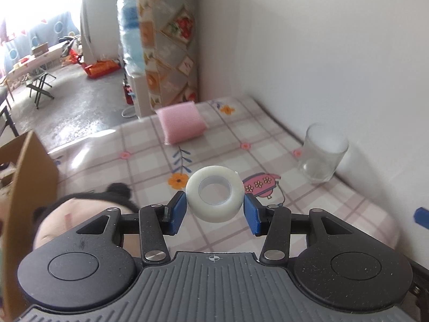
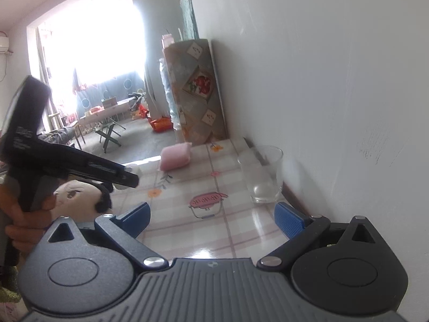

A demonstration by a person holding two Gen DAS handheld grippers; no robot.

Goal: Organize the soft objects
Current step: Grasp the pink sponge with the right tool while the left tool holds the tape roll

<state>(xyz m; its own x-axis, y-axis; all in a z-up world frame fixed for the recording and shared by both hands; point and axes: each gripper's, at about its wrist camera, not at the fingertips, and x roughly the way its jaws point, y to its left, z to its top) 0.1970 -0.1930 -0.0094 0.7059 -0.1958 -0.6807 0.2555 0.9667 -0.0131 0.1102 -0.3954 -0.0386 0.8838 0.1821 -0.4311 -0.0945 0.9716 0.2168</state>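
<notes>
L gripper (image 1: pixel 215 209) clamped on white ring (image 1: pixel 215 193), R gripper (image 2: pixel 211 218) spread wide, doll's face (image 2: pixel 70 193) in R view only

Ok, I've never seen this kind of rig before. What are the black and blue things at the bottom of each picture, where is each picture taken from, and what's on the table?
No robot here: a person holds a hand-operated two-finger gripper in each hand, each with a camera looking forward along its blue fingers.

The left wrist view shows the left gripper shut on a white ring, seemingly a tape roll, held above the table.

The right wrist view shows the right gripper, open and holding nothing. At its left edge you see the other tool in the person's hand.

On the checked tablecloth lie a pink sponge, an empty glass by the wall, and a doll's head. A cardboard box stands at the left.
</notes>
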